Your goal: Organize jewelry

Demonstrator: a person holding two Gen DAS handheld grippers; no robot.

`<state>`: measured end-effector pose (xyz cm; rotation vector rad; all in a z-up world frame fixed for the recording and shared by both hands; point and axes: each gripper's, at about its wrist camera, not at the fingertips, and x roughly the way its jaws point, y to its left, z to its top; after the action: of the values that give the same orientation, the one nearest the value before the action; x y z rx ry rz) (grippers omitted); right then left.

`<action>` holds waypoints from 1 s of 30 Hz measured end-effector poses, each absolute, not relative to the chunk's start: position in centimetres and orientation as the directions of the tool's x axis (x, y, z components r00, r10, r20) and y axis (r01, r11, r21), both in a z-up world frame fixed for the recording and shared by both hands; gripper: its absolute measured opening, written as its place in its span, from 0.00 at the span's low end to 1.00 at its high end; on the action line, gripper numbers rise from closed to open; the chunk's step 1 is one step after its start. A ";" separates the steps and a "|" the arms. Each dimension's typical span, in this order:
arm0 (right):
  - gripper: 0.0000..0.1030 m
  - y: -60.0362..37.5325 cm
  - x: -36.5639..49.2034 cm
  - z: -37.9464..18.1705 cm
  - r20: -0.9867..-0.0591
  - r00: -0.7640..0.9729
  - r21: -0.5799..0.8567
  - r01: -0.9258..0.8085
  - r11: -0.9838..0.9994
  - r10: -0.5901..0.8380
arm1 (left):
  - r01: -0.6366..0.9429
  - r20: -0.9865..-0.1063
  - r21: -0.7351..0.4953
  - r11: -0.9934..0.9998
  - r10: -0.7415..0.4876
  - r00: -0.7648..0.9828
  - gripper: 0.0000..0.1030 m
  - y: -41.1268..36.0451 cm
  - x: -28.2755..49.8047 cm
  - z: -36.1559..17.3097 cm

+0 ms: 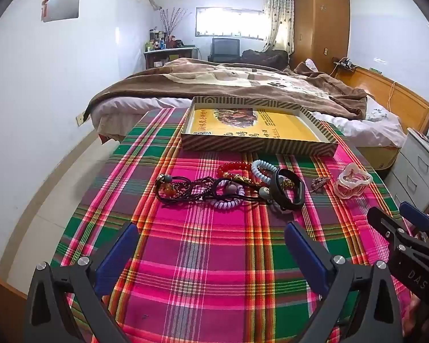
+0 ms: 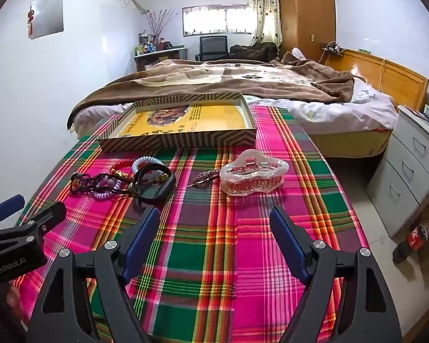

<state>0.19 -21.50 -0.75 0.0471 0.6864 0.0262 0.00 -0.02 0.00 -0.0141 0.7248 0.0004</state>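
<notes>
A pile of jewelry lies on the plaid cloth: red bead bracelet (image 1: 234,168), pale blue coil tie (image 1: 261,168), lilac coil tie (image 1: 227,204), dark beaded strands (image 1: 180,188), black band (image 1: 290,190), small brooch (image 1: 319,183) and clear pink hair claw (image 1: 353,183). The claw (image 2: 254,175) lies just ahead of my right gripper (image 2: 214,237), which is open and empty. My left gripper (image 1: 211,245) is open and empty, short of the pile. A striped shallow box (image 1: 257,127) with a yellow bottom sits beyond; it also shows in the right wrist view (image 2: 183,125).
The table with the plaid cloth (image 1: 208,257) stands against a bed with a brown blanket (image 1: 243,83). Grey drawers (image 2: 409,171) and a cola bottle (image 2: 414,235) stand on the right. The right gripper body (image 1: 409,237) shows at the left view's right edge.
</notes>
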 end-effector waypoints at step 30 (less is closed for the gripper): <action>0.77 -20.0 0.3 0.9 -0.617 0.786 0.023 -0.019 1.000 0.029 | 0.021 -0.653 0.004 1.000 -0.013 0.757 1.00 -0.5 -0.3 1.5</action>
<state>0.33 -19.97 0.91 0.0162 0.6652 0.0255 -0.32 -0.48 1.53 0.0114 0.7115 -0.0182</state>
